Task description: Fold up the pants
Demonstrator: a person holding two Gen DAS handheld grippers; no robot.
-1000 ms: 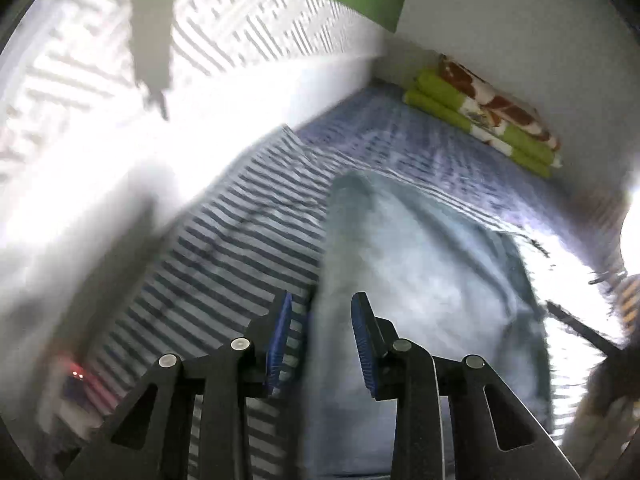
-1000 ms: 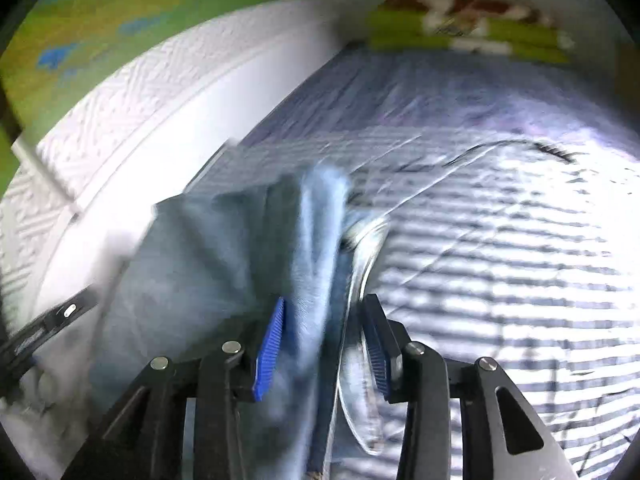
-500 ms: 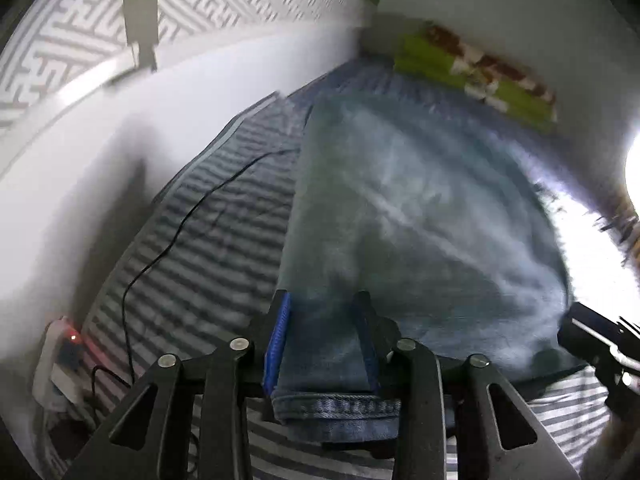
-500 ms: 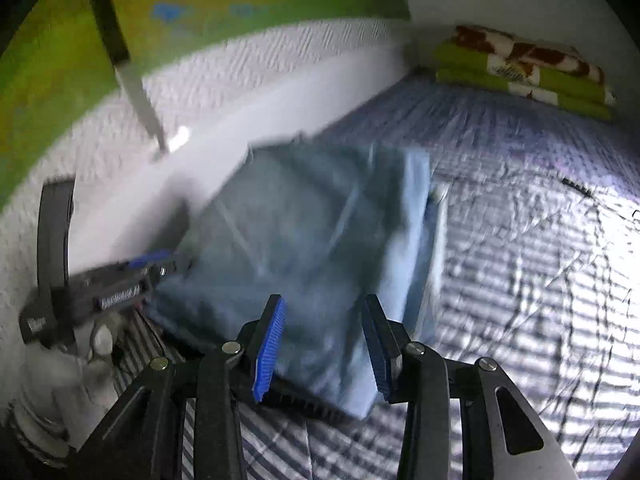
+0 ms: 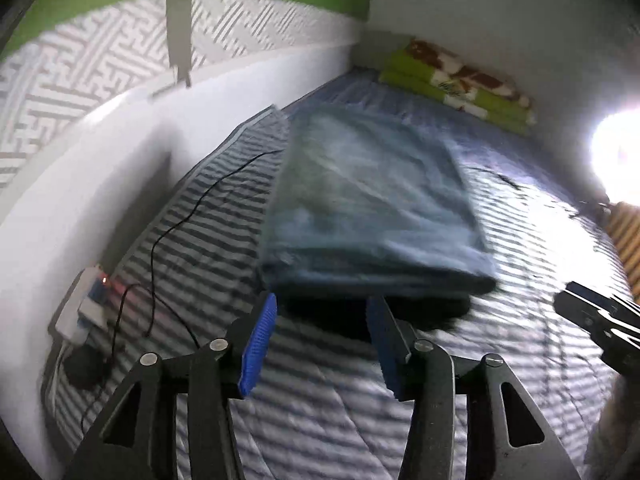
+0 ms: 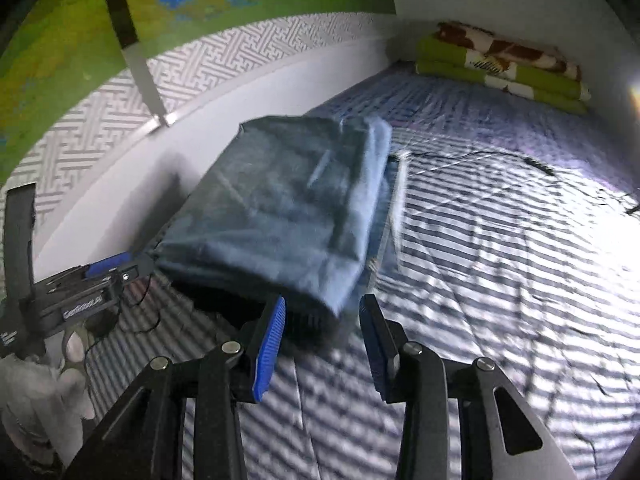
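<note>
The blue jeans (image 5: 368,208) lie folded in a rectangle on the striped bed sheet (image 5: 532,248), their near edge blurred with a dark shadow under it. My left gripper (image 5: 323,304) sits just short of that edge; its jaws are opening and nothing is between them. In the right wrist view the jeans (image 6: 280,208) have one near corner reaching towards my right gripper (image 6: 322,306), whose blue pads stand apart and do not press on the cloth. Each gripper shows in the other's view: the left gripper (image 6: 136,266) at the jeans' left corner, the right gripper (image 5: 572,306) off to the right.
A folded green and brown blanket (image 5: 460,80) lies at the far end of the bed. A black cable (image 5: 192,208) runs along the left side to a power strip (image 5: 92,300) by the white wall (image 5: 100,168). Bright window light (image 5: 616,156) glares at the right.
Both grippers have drawn back from the jeans. The left gripper, which had the hem between its pads, has let go and widened. The jeans now lie ahead of both grippers.
</note>
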